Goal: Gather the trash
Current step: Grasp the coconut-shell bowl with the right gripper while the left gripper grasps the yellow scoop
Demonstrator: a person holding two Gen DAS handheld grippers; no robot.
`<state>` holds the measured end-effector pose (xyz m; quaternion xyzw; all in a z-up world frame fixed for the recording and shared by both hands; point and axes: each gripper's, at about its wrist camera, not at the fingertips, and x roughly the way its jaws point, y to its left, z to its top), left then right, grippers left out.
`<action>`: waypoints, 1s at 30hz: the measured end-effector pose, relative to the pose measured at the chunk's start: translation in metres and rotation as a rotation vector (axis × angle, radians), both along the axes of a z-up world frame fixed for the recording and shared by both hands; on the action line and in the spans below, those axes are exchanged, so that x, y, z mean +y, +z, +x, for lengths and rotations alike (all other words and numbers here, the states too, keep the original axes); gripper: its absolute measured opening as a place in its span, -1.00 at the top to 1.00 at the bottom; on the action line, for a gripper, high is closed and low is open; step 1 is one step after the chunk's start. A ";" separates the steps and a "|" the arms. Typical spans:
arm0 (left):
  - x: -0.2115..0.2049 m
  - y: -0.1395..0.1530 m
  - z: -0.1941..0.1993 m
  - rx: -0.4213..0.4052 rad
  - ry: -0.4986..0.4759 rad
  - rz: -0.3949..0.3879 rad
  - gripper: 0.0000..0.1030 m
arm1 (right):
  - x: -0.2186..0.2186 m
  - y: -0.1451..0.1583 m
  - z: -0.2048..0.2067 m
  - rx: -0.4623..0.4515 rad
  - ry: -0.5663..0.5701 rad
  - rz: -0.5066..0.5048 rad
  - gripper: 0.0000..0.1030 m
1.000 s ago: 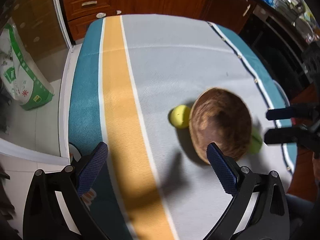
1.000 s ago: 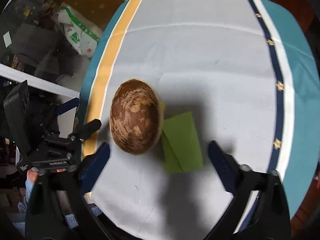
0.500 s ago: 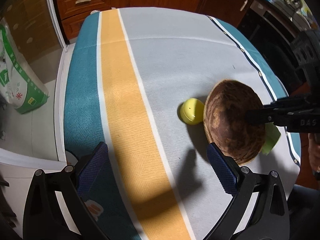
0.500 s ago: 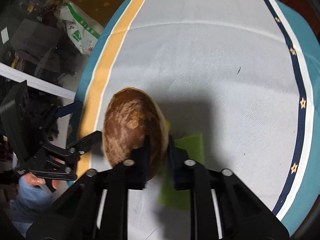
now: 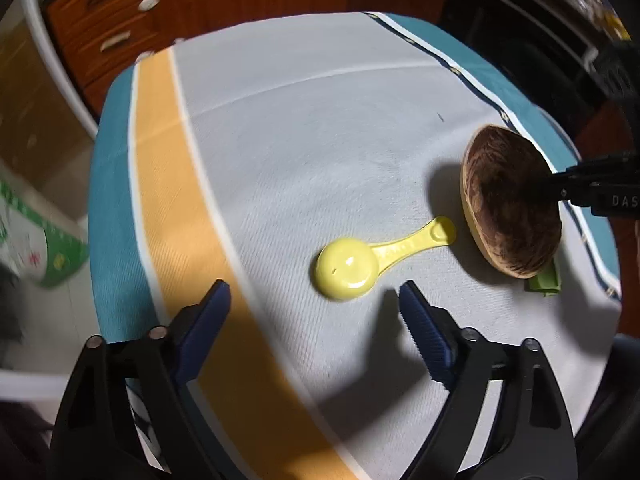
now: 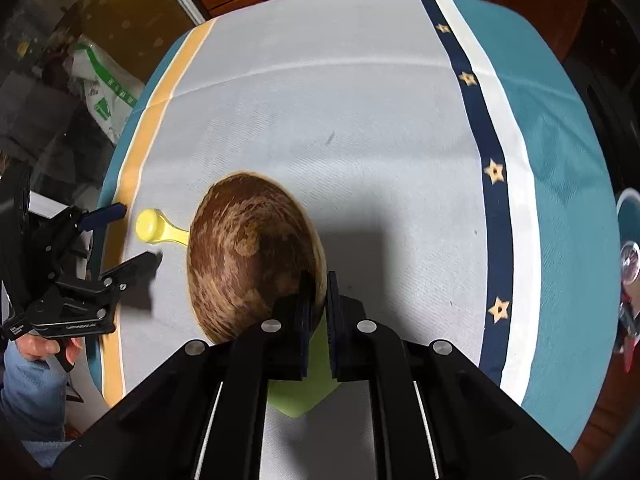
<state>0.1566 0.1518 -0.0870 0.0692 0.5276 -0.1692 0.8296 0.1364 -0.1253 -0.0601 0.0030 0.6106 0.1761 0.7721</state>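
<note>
While the striped grey, yellow and teal tablecloth (image 5: 304, 128) fills both views, we note at lower left of the left wrist view the left gripper (image 5: 316, 320), released; its jaws have just been narrowing with nothing between them. Just above it, centre frame, lies the yellow plastic measuring spoon (image 5: 352, 266), bowl nearest the fingertips, not touched. At right, the brown wooden bowl (image 5: 508, 204) sits tilted, clenched at its rim by the right gripper (image 6: 318, 312). Beneath the bowl's lower edge a folded green paper sheet (image 6: 300, 396) lies flat on the cloth.
</note>
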 end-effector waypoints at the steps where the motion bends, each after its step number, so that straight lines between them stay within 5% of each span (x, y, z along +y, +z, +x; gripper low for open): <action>1: -0.004 0.001 0.001 -0.008 -0.021 0.017 -0.47 | 0.000 -0.001 0.001 0.000 -0.001 0.000 0.83; 5: -0.012 0.002 0.001 -0.023 -0.082 0.038 -0.19 | -0.001 -0.003 0.001 -0.003 -0.003 -0.002 0.81; 7: -0.013 0.005 -0.002 -0.031 -0.096 0.037 0.38 | 0.001 -0.004 0.000 -0.001 -0.002 -0.002 0.79; 13: -0.021 0.007 -0.020 0.030 -0.141 -0.046 0.39 | 0.002 -0.006 0.001 -0.001 -0.010 -0.006 0.72; 19: -0.036 0.007 -0.032 0.034 -0.210 -0.010 0.33 | 0.004 -0.010 0.000 0.004 -0.017 -0.003 0.67; 25: -0.052 0.003 -0.030 -0.007 -0.287 0.098 -0.17 | 0.006 -0.009 0.001 -0.004 0.004 -0.025 0.64; 27: -0.052 0.003 -0.027 0.005 -0.283 0.085 -0.15 | 0.005 -0.009 0.001 -0.006 0.008 -0.026 0.63; 29: -0.053 0.005 -0.026 0.012 -0.275 0.065 0.08 | 0.006 -0.009 0.001 -0.009 0.017 -0.031 0.62; 30: -0.056 0.006 -0.027 0.010 -0.279 0.065 0.35 | 0.008 -0.009 0.001 -0.010 0.022 -0.032 0.56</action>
